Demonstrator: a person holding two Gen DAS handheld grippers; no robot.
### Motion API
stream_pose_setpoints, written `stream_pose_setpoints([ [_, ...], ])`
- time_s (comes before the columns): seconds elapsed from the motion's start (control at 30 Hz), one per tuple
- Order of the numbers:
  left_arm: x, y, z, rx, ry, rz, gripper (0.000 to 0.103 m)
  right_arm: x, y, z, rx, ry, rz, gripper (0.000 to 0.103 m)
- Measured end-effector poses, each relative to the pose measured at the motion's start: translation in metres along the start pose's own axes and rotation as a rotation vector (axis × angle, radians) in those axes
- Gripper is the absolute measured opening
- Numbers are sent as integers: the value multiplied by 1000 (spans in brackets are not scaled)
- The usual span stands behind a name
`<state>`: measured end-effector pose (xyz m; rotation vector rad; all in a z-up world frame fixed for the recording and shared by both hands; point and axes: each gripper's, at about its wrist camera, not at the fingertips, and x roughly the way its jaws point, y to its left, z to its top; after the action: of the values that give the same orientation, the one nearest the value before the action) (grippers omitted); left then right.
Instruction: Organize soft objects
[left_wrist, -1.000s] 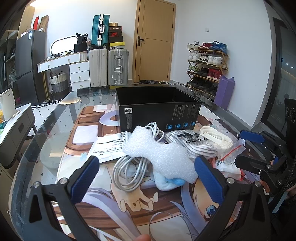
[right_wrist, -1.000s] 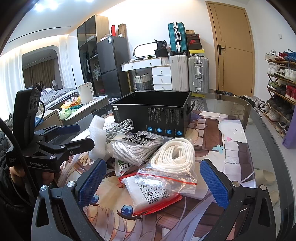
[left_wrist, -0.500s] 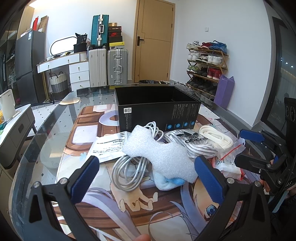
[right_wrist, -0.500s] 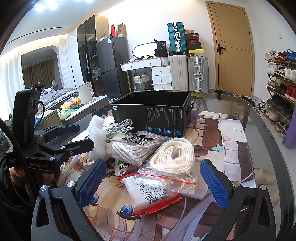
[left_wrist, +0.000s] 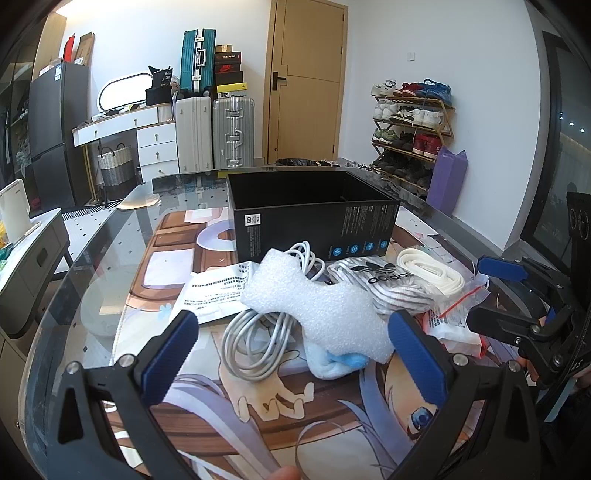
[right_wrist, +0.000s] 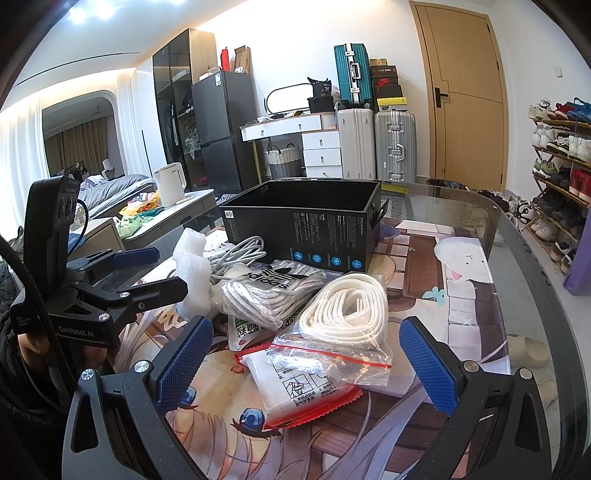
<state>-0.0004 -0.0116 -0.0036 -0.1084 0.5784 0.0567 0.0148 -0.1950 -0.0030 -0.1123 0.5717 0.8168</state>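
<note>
Pale blue cloth (left_wrist: 334, 363) mostly buried under foam piece (left_wrist: 321, 306). Cable coil (left_wrist: 258, 339) partly covered by same foam. White packet (right_wrist: 295, 387) half hidden beneath zip bag (right_wrist: 340, 347) right of foam. Green-print pouch (right_wrist: 242, 332) right of foam, mostly under sock bundle (right_wrist: 269, 291). Box (left_wrist: 314, 218) interior, behind foam, unseen. Label print unreadable.

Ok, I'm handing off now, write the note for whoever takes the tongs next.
Left tongs: open, empty, facing the white foam piece.
Right tongs: open, empty, over the zip bag holding the white rope.
Grey cable and Adidas laces lie loose before the black box.
Done: nothing visibly boxed.
Left: put everything into the box.
</note>
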Motion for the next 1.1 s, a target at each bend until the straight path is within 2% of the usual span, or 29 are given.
stream_pose_setpoints([
  [0.5, -3, -5, 8, 40, -7, 6, 103, 4, -12, 1, 43, 36, -22, 103],
  [0.7, -5, -7, 14, 64, -18, -18, 103, 6, -18, 7, 57, 67, -51, 102],
  [1.1, 7, -6, 22, 86, 44, -51, 103, 12, -27, 12, 62, 124, -76, 102],
])
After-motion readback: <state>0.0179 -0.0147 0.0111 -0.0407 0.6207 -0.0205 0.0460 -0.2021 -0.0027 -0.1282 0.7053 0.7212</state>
